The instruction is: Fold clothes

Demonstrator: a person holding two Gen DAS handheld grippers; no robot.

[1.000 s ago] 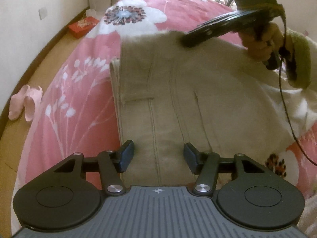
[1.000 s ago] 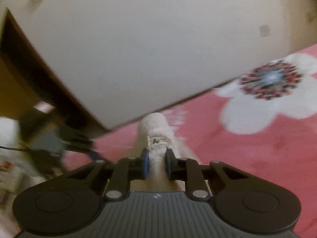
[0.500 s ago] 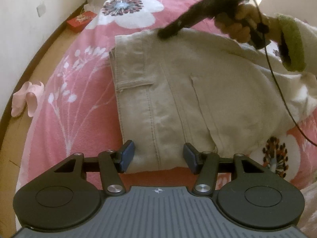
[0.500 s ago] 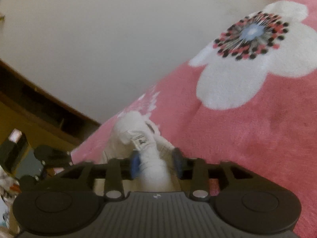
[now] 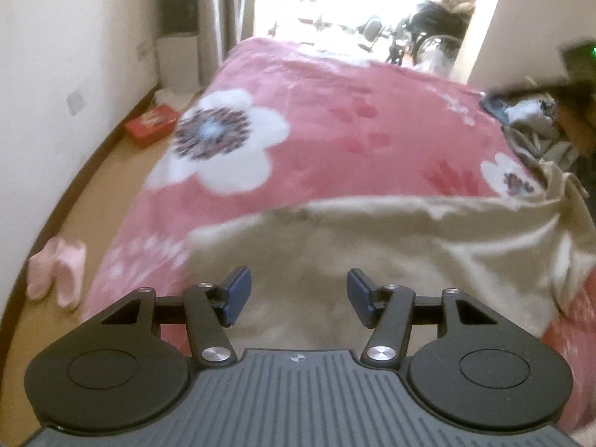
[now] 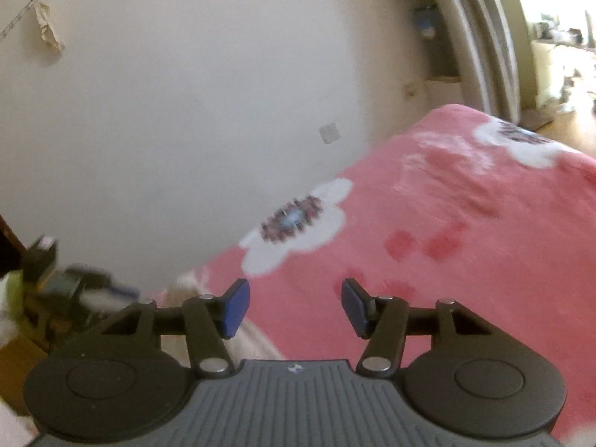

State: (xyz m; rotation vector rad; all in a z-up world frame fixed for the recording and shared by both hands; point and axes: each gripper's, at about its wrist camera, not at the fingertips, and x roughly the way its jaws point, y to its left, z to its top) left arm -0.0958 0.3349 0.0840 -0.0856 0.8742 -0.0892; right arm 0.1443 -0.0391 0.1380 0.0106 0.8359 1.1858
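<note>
Both grippers are up off the bed now. The left gripper (image 5: 296, 296) hangs about half open with nothing between its pads, over the beige trousers (image 5: 372, 246) spread across the pink blanket (image 5: 335, 126). The right gripper (image 6: 294, 307) has just let its jaws spread, also empty. I'd say come back down at the trousers' edge toward three o'clock and pinch both layers before folding.

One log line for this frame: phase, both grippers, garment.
phase: between folds | left gripper: open, over beige trousers | right gripper: just opened, empty, over pink blanket | trousers: folded, flat on blanket
</note>
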